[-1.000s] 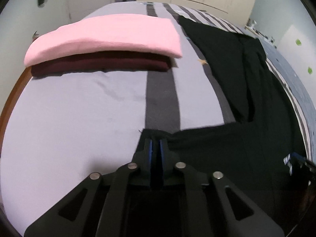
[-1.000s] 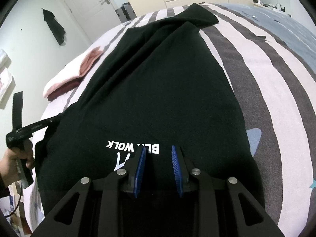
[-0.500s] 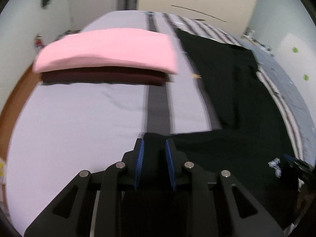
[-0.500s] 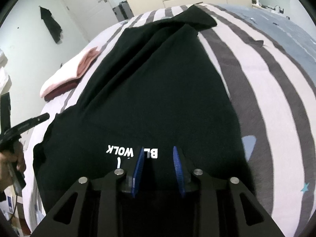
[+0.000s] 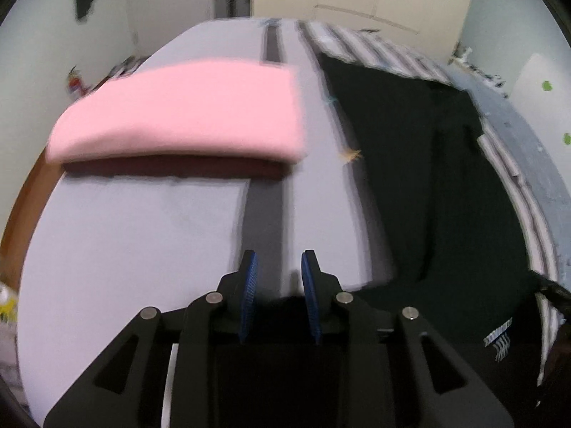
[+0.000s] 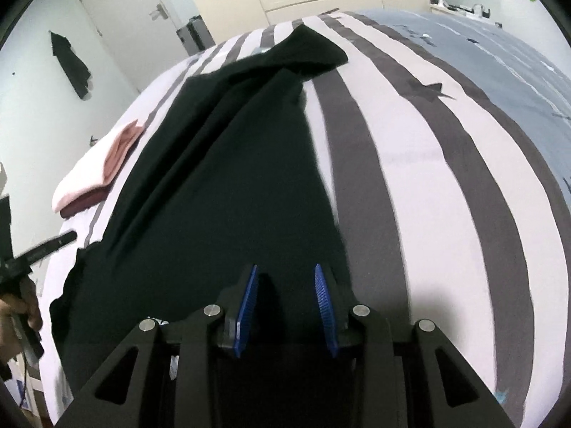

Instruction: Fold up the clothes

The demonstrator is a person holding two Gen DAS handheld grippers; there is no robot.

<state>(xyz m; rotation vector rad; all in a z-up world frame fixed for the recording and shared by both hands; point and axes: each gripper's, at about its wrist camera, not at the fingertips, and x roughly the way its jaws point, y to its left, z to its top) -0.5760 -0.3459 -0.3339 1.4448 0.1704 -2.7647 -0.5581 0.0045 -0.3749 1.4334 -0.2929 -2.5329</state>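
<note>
- At the far left of the bed (image 5: 125,249) lies a stack of two folded pieces, the pink garment (image 5: 178,114) resting on the maroon garment (image 5: 171,167); they look set aside there as finished work, clear of the folding area
- No box, basket or other container shows in either view, so the bed alone holds the clothes
- The left gripper (image 5: 278,267) hangs over bare sheet with its jaws spread apart and nothing between them; the edge of the black shirt (image 6: 232,185) lies just under and behind its fingers
- The black shirt is spread long across the striped cover, one sleeve already turned inward, probably to narrow it before the next fold
- The right gripper (image 6: 285,285) hovers over the shirt's near right edge, jaws wide and empty, seemingly lined up to take that hem
</note>
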